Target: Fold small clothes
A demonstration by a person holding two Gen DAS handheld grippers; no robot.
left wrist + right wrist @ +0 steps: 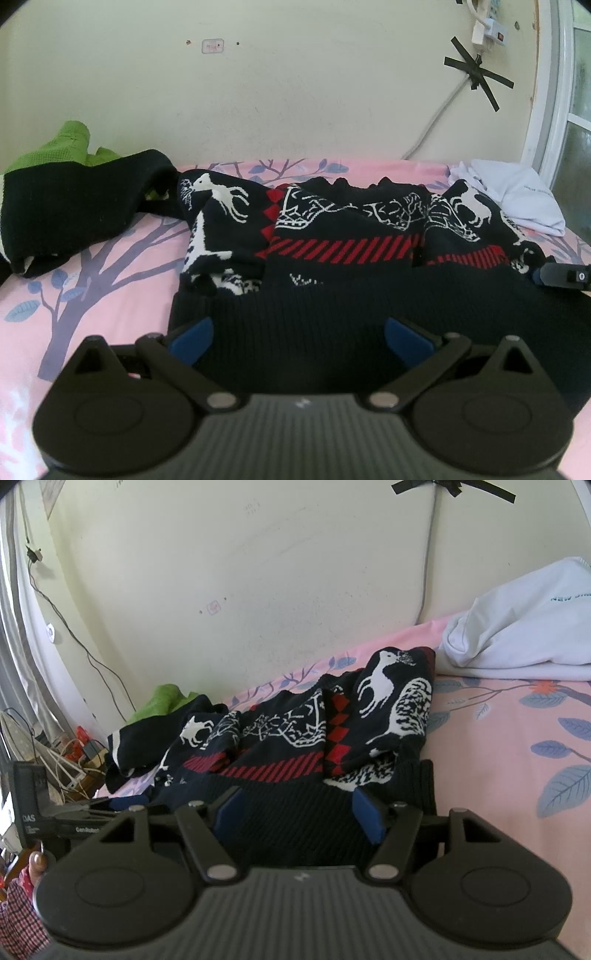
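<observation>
Knitted sweater (pixel 351 236) hem lies between both splayed grippers (pixel 298 332) (pixel 295 812), seemingly ungripped.

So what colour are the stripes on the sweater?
Red, on the dark reindeer sweater; clearest in the left wrist view.

Both tools point forward and slightly downward: the left tool (pixel 298 332) stands wide open, the right tool (pixel 297 812) open too, blue pads apart.

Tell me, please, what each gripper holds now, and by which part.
Nothing is held. The left gripper and the right gripper both stand open over the ribbed hem of the dark knitted sweater with white deer and red stripes; their pads do not press it.
</observation>
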